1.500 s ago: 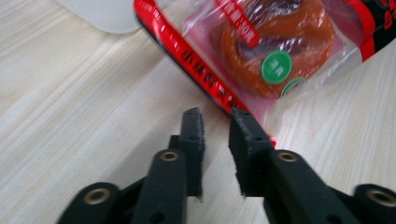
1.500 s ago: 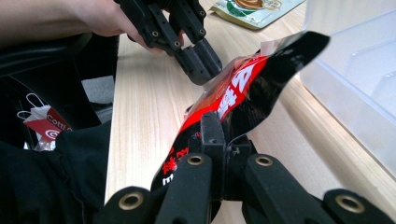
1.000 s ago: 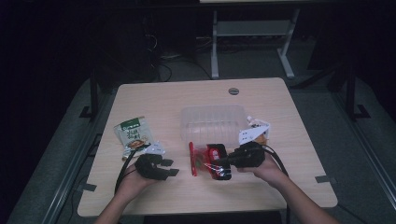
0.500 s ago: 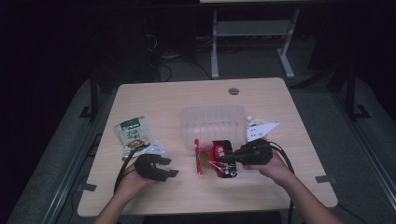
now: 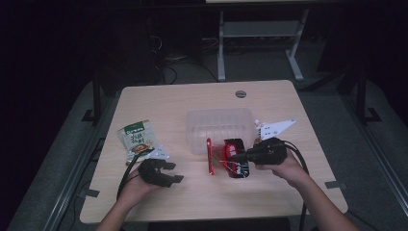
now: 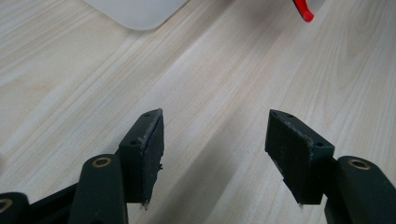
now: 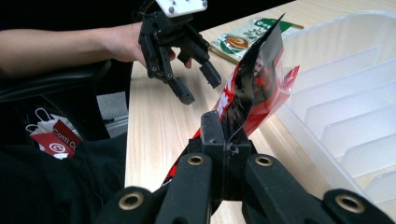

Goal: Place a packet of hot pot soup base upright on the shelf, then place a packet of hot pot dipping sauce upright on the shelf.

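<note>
My right gripper (image 5: 242,157) is shut on a red and black snack packet (image 5: 234,159), held just off the table in front of a clear plastic bin (image 5: 219,126). In the right gripper view the jaws (image 7: 224,136) pinch the packet's (image 7: 256,81) lower edge, and it stands up beside the bin's wall (image 7: 345,98). My left gripper (image 5: 168,173) rests open near the front left of the table, with bare wood between its jaws (image 6: 215,156). It also appears across the table as the left gripper (image 7: 194,79).
A green snack packet (image 5: 137,138) lies flat on the left of the wooden table (image 5: 173,103), just behind the left gripper. The bin has ribbed dividers inside. A round cable hole (image 5: 240,93) sits near the table's far edge.
The right gripper has carried the red packet slightly to the right and tilted it more upright. The left gripper has stayed put and open.
</note>
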Motion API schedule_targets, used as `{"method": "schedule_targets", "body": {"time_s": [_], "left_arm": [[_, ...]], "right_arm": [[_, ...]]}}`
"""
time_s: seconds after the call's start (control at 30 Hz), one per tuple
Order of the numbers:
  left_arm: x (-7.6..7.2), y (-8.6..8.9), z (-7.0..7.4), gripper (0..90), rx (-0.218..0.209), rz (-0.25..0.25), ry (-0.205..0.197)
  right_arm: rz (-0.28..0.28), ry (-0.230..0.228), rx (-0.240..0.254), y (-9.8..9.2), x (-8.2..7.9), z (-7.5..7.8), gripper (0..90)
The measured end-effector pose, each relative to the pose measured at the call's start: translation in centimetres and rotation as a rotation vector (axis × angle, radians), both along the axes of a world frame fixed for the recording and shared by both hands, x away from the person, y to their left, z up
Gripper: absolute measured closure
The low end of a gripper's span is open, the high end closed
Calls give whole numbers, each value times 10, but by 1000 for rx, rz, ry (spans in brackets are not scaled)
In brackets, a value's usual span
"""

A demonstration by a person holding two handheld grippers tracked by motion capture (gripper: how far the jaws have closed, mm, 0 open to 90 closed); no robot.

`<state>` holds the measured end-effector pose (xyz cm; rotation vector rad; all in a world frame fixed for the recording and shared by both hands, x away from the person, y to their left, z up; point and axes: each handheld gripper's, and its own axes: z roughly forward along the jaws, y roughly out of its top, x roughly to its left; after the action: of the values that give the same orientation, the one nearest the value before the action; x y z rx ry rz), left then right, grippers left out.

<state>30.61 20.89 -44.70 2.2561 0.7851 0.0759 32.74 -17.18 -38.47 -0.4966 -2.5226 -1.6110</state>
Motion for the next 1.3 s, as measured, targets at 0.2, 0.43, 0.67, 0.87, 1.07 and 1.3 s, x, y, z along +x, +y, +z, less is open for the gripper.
{"method": "schedule_targets", "body": {"time_s": [0.2, 0.43, 0.67, 0.87, 1.07, 1.3], "left_arm": [[0, 1, 0, 371, 6, -7, -5], [0, 1, 0, 371, 5, -2, -8], [0, 2, 0, 365, 5, 0, -6], [-1, 2, 1, 363, 8, 0, -11], [0, 2, 0, 358, 11, -3, -8], [0, 2, 0, 354, 7, 2, -8]], "right_arm": [[-9, -3, 19, -5, 3, 7, 900], [-34, -23, 48, -12, 7, 18, 900], [-76, -40, 57, -21, 16, 27, 900], [-118, -59, 61, -31, 22, 35, 900], [-160, -69, 63, -43, 33, 43, 900], [-203, -60, 43, -56, 47, 45, 900]]}}
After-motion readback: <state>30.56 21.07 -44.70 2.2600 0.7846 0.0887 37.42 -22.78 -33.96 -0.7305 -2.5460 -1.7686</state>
